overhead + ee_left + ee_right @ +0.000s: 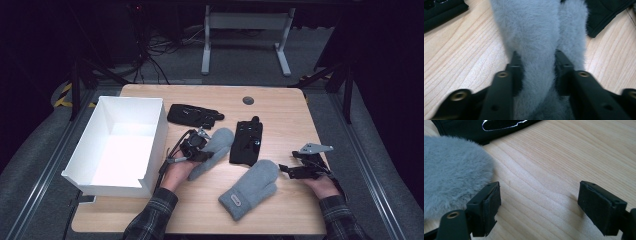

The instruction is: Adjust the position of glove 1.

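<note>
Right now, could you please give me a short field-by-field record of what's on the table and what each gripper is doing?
left gripper: jaws closed on a grey mitten
right gripper: jaws open, nothing between them, beside the other grey mitten
black gloves: one near the far edge, one between the mittens
white box: left side of the table, open top

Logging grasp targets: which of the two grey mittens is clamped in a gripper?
The grey mitten beside the white box, in the left gripper; the other mitten lies free.

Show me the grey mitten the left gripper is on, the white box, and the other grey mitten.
Held mitten (pixel 536 37): left gripper view, fur above the jaws.
White box (pixel 159 131): high view, right wall.
Other mitten (pixel 252 187): high view, palm.
</note>
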